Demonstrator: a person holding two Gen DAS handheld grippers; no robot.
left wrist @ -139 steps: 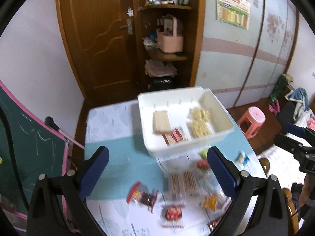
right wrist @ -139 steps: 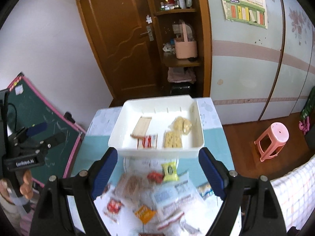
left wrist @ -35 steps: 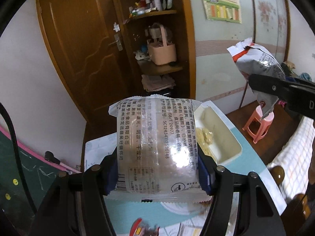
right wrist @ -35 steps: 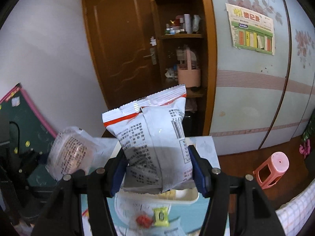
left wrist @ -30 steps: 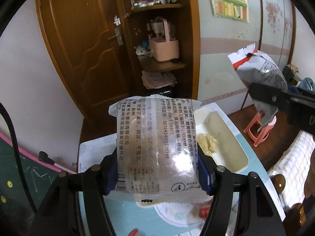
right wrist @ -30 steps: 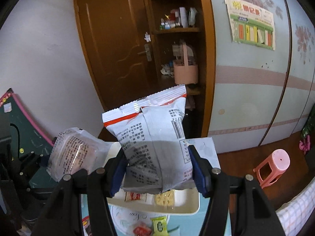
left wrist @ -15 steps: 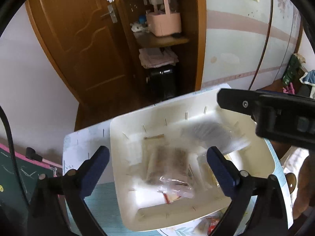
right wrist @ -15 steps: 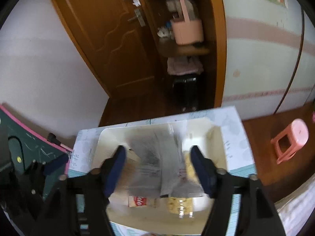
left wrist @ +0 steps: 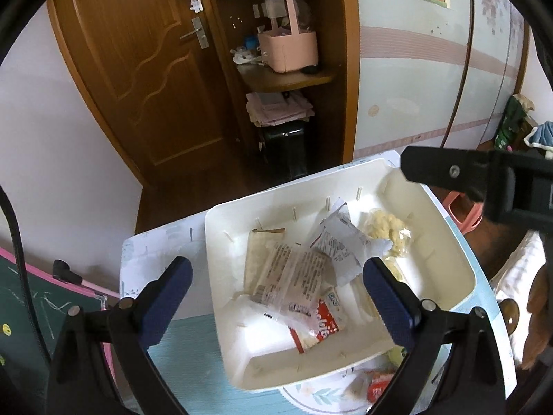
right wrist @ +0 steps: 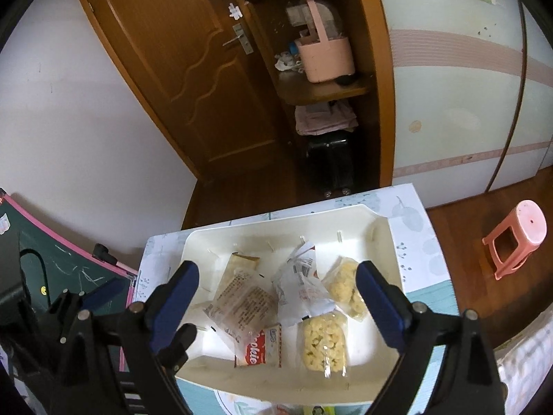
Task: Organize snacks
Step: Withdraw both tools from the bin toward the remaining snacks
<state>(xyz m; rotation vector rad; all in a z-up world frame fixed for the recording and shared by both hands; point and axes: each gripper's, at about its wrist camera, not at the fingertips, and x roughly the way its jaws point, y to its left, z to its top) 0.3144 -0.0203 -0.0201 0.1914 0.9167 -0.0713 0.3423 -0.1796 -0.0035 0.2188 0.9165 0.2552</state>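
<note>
Your left gripper [left wrist: 274, 295] sits low in the left wrist frame, jaws spread wide, nothing pinched. Between its blue pads you see the white bin [left wrist: 221, 304], centre to lower right of frame, resting on the table [left wrist: 152, 263].

Your right gripper [right wrist: 276, 295] has jaws still opening, and nothing is clamped. The packets seen between its pads lie in the bin below, clear of both pads.

Snacks in the bin:
- Clear printed packet [right wrist: 243, 302], left of centre, lying over a tan flat pack [right wrist: 238, 268], so only the tan pack's far end shows.
- White crinkled bag [right wrist: 299, 285], centre, partly propped on its neighbours. Print is too small to read.
- Red-and-white cookie pack [right wrist: 259, 347], near the front wall, its top edge tucked under the clear packet.
- Two clear bags of yellow puffs [right wrist: 323, 342], right of centre. The farther one is cut by the right pad in the right wrist frame.

Hard to make out:
- In the left wrist frame the right finger covers the nearer puff bag almost fully.
- Loose snacks on the table in front of the bin are cut off at the bottom edge of both frames. Only red and green scraps show.
- The other gripper's black body blocks the bin's upper-right corner in the left wrist view. In the right wrist view the left gripper's frame hides the bin's lower-left corner.
- A hand at the far right edge of the left wrist frame is blurred and cropped.
</note>
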